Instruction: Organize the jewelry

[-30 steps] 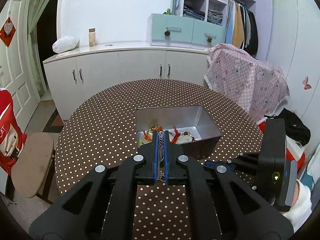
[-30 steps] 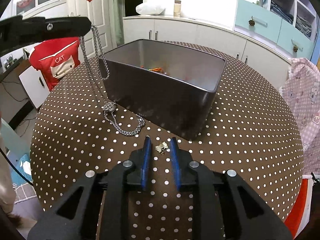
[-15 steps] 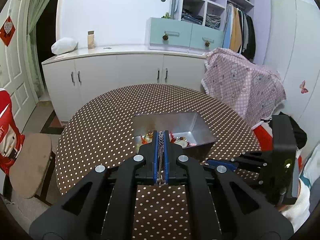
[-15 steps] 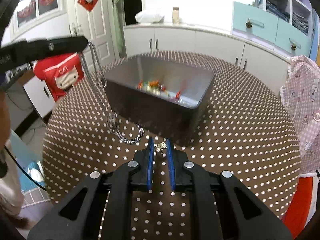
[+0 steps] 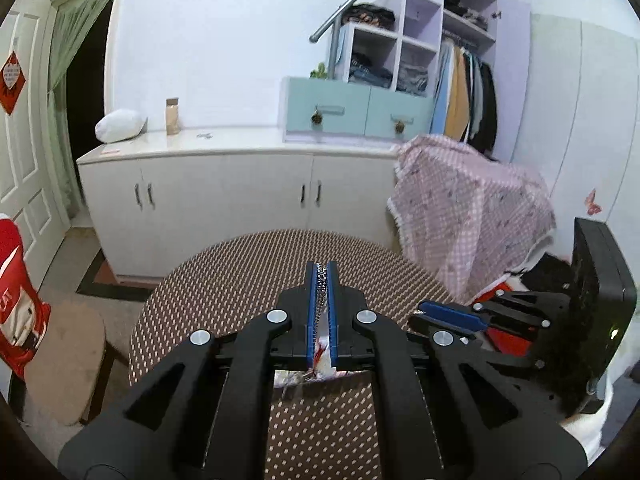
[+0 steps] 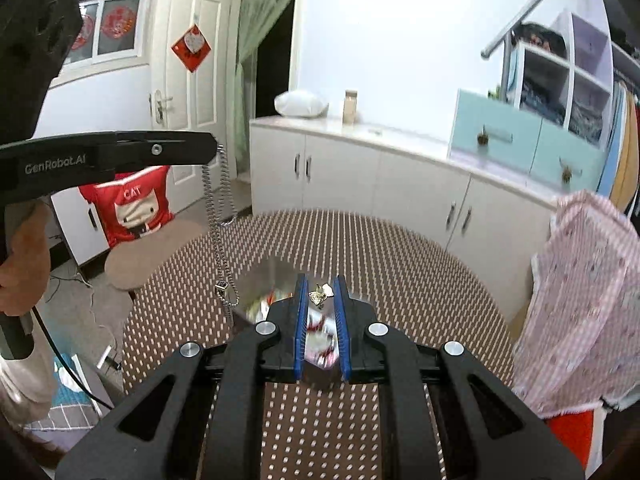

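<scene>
We see a silver chain (image 6: pixel 216 216) of bright metal links, a small pale gold trinket (image 6: pixel 319 293) with a metallic gleam, and a tin (image 6: pixel 280 280) of brushed grey metal, shiny inside. The tablecloth (image 6: pixel 400 264) looks smooth and faintly glossy, brown with white dots. Both grippers (image 5: pixel 321 276) (image 6: pixel 320 292) are matt black plastic with ribbed blue pads.

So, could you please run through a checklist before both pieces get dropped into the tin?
1. Left gripper shut on the chain: ok.
2. Chain hangs clear of the table: ok.
3. Right gripper shut on the charm: ok.
4. Charm above the tin: ok.
5. Chain above the tin: not ok, it hangs beside it.
6. Room left in the tin: cannot tell, blurred.
</scene>
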`<state>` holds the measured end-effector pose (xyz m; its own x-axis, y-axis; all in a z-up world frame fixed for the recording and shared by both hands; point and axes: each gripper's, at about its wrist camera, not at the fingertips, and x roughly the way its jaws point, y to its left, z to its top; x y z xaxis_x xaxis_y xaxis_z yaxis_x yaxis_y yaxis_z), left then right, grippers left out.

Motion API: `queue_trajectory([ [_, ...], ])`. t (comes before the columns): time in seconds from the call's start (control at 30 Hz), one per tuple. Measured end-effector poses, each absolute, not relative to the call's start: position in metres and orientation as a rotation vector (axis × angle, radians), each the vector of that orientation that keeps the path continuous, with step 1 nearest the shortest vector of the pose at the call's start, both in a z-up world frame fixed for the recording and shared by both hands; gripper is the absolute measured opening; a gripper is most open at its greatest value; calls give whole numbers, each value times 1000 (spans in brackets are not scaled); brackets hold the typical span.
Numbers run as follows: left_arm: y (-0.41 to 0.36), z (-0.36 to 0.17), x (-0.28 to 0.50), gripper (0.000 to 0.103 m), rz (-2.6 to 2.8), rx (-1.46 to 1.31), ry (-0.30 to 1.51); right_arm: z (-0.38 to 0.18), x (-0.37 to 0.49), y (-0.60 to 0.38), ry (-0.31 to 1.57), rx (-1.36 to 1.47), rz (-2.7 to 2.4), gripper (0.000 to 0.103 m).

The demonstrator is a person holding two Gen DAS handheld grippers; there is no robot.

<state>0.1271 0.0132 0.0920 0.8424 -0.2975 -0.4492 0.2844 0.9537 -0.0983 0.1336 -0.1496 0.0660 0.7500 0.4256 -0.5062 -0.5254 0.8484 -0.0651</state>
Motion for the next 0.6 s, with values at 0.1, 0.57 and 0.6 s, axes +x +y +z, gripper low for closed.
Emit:
queue_trajectory([
  [0.1,13,114,134,5,-296,-38,460,81,143,-151,480,-203,540,11],
  [0.57,-6,52,190,5,-259,23,629,30,188,-135,636,-206,592,13],
  [0.6,-6,37,195,5,-258,28,668,27,189,-135,646,-199,595,13],
])
